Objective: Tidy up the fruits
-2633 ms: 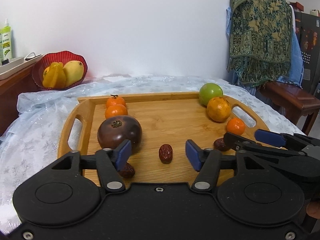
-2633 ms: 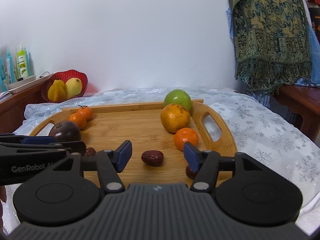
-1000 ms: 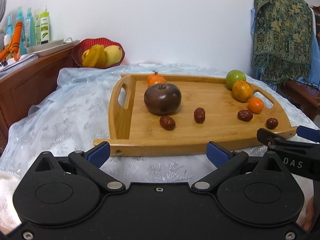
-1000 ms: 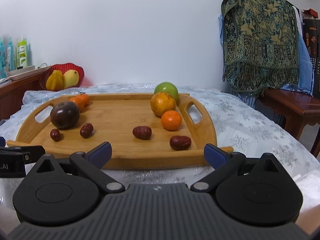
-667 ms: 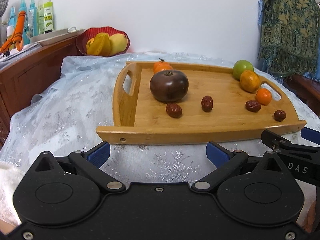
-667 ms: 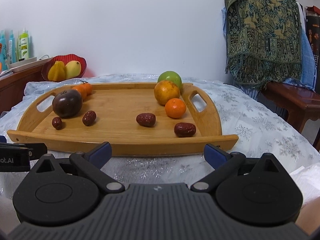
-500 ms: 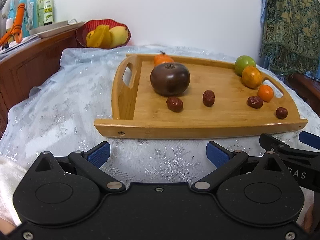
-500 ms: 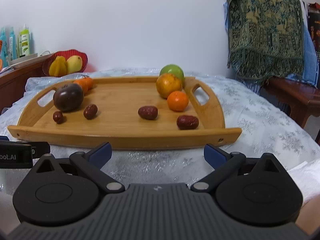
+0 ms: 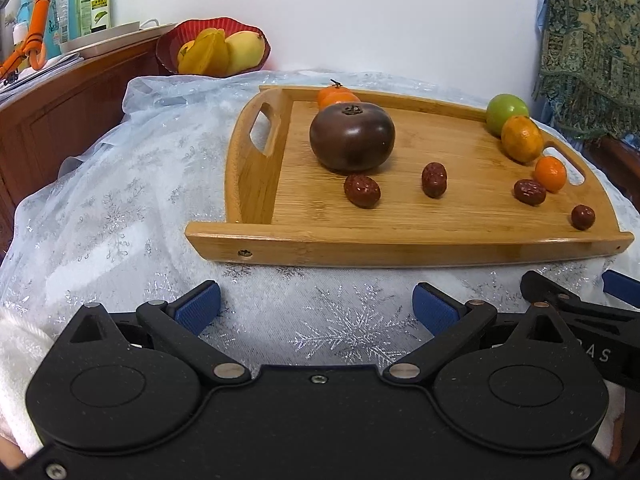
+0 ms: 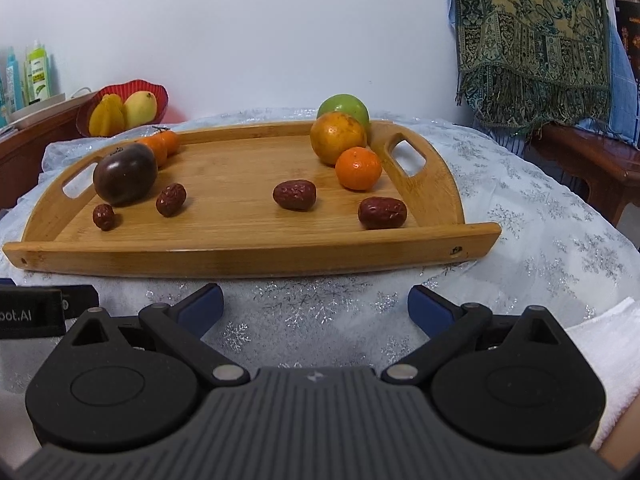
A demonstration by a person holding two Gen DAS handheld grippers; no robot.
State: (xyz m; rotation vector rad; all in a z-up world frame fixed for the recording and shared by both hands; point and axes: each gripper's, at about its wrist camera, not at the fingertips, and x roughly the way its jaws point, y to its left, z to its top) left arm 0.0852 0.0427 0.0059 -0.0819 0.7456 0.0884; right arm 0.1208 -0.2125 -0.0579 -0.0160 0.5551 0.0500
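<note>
Hovering short of the tray, both claws gape wide and hold nothing: left claw, right claw. The dates lie ahead on the tray; the nearest date sits front-right, long axis crosswise, closer to the right claw.

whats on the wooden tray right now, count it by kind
red dates: 4
small orange mandarins: 3
larger yellow-orange citrus: 1
green round fruit: 1
dark purple-brown round fruit: 1
total on the wooden tray: 10
</note>
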